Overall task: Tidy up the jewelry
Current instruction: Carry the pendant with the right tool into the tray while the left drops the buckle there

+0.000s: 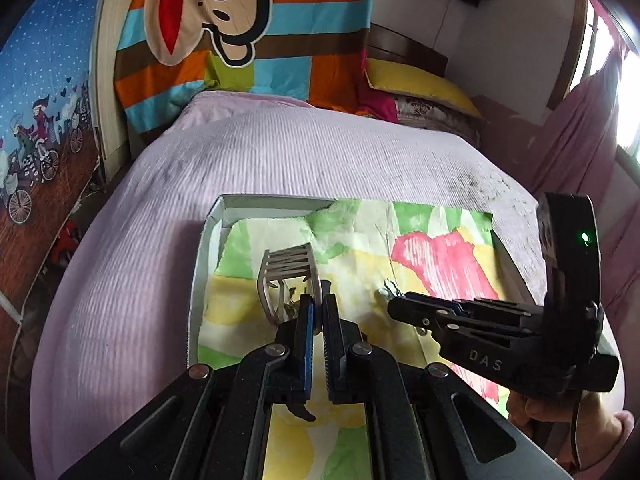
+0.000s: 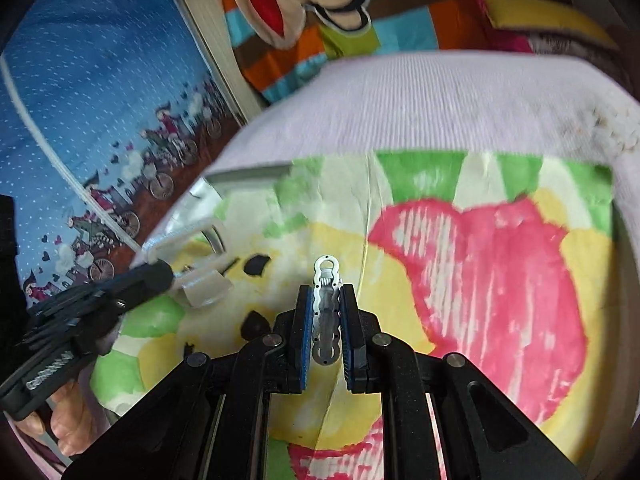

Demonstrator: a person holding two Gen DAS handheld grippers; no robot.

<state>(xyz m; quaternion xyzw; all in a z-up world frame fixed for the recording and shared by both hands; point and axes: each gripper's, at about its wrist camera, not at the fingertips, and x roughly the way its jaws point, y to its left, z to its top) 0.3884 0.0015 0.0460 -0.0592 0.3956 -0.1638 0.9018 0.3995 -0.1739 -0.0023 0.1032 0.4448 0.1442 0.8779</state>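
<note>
My left gripper (image 1: 319, 304) is shut on the edge of a clear plastic jewelry rack (image 1: 290, 276) with slatted bars, held above the painted paper (image 1: 420, 248). The rack also shows in the right wrist view (image 2: 200, 276), at the tip of the left gripper (image 2: 160, 276). My right gripper (image 2: 327, 300) is shut on a silver wavy hair clip (image 2: 327, 312) that sticks out past the fingertips. In the left wrist view the right gripper (image 1: 394, 304) reaches in from the right, with a bit of silver metal (image 1: 388, 290) at its tip.
A white shallow tray (image 1: 208, 232) lined with the colourful painted paper lies on a lilac bedspread (image 1: 320, 148). Small dark pieces (image 2: 256, 264) lie on the paper near the rack. A striped monkey blanket (image 1: 240, 40) and pillows (image 1: 420, 84) lie behind.
</note>
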